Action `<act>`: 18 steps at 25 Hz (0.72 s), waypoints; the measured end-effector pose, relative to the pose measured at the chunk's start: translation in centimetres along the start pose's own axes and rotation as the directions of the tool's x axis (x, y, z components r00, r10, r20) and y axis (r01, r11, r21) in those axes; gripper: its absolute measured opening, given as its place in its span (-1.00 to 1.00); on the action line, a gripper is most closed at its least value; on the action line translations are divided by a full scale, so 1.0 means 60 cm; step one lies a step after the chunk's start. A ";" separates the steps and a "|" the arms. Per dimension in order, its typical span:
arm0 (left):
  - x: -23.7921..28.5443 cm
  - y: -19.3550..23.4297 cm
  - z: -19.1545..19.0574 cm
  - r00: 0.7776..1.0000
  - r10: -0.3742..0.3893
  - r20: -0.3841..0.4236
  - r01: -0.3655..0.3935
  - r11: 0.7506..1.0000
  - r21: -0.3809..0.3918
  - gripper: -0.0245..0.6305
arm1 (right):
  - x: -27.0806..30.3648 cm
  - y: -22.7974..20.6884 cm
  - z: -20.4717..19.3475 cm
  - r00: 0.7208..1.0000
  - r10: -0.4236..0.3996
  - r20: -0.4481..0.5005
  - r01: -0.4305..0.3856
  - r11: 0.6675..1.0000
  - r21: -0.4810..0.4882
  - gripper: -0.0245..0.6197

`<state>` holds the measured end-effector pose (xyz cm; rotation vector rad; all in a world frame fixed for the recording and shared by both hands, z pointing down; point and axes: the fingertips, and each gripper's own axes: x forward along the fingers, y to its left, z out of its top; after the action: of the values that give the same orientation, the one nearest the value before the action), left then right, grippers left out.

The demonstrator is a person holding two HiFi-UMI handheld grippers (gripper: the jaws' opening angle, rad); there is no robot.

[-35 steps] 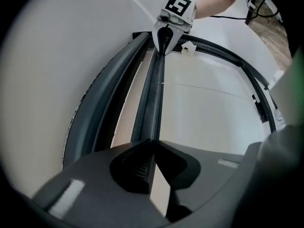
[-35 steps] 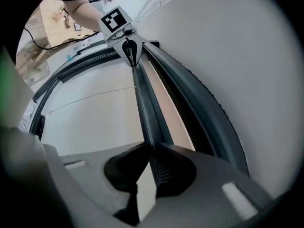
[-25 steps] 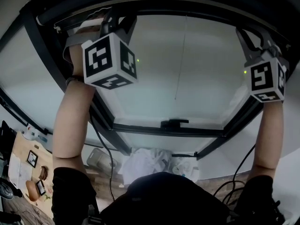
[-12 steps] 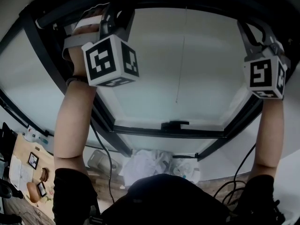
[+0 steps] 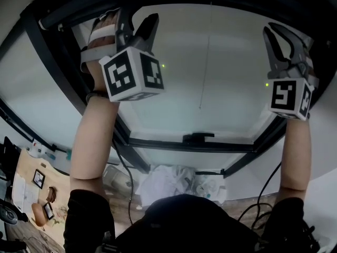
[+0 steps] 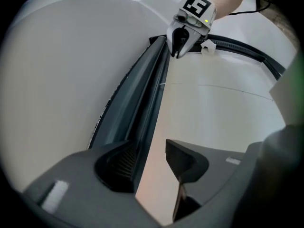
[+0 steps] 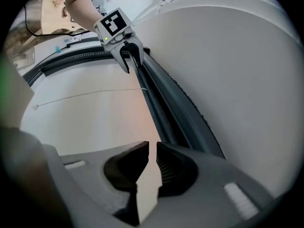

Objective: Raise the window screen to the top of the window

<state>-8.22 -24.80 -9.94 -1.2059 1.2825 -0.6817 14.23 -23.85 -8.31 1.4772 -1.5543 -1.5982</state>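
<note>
The window screen's dark bar lies along the top of the window, against the pale wall; the right gripper view shows this bar too. A thin pull cord hangs over the pale pane. My left gripper is held up at the window's top left. Its jaws are opening, and the bar runs beside its left jaw with no pad pressing on it. My right gripper is up at the top right. Its jaws stand almost together with a thin slit and nothing in it; the bar passes to their right.
The dark window frame slants down both sides. A window handle sits on the lower rail. Below lie crumpled white cloth, cables and a wooden desk with small items.
The left gripper's jaws have spread apart. Both grippers have come a little away from the top bar, the right one more.
</note>
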 end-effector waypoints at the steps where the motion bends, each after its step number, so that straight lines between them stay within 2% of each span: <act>1: -0.003 0.000 0.001 1.000 0.014 0.003 -0.014 1.000 -0.022 -0.36 | -0.001 0.008 0.000 1.000 0.002 0.013 -0.003 1.000 0.009 -0.79; 3: -0.013 -0.002 0.002 0.999 0.032 0.011 -0.031 0.996 -0.081 -0.41 | -0.008 0.025 -0.007 1.000 0.010 0.000 -0.010 1.000 0.027 -0.79; 4: -0.018 -0.008 -0.001 0.999 0.031 0.014 -0.030 0.994 -0.109 -0.51 | -0.011 0.034 -0.013 1.000 0.015 -0.011 -0.015 0.999 0.035 -0.79; 6: -0.020 -0.029 -0.010 1.000 0.011 0.015 -0.008 0.987 -0.162 -0.54 | -0.016 0.050 -0.020 1.000 0.024 -0.015 -0.023 0.998 0.061 -0.79; 9: -0.024 -0.070 -0.028 0.999 -0.032 0.024 0.037 0.956 -0.290 -0.62 | -0.027 0.072 -0.026 0.999 0.039 -0.001 -0.038 0.991 0.124 -0.79; 12: -0.034 -0.112 -0.045 0.997 -0.071 0.043 0.083 0.896 -0.437 -0.81 | -0.037 0.103 -0.038 0.998 0.063 0.009 -0.063 0.976 0.207 -0.79; 15: -0.044 -0.151 -0.063 0.993 -0.104 0.054 0.117 0.824 -0.554 -0.87 | -0.047 0.137 -0.054 0.996 0.083 0.026 -0.087 0.949 0.304 -0.79; 18: -0.056 -0.175 -0.073 0.991 -0.104 0.087 0.136 0.747 -0.651 -0.91 | -0.059 0.166 -0.062 0.994 0.099 0.042 -0.107 0.908 0.405 -0.79</act>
<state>-10.73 -26.03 1.57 -1.8826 1.4686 -0.2745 15.30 -24.81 2.79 1.5522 -2.0340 -1.2824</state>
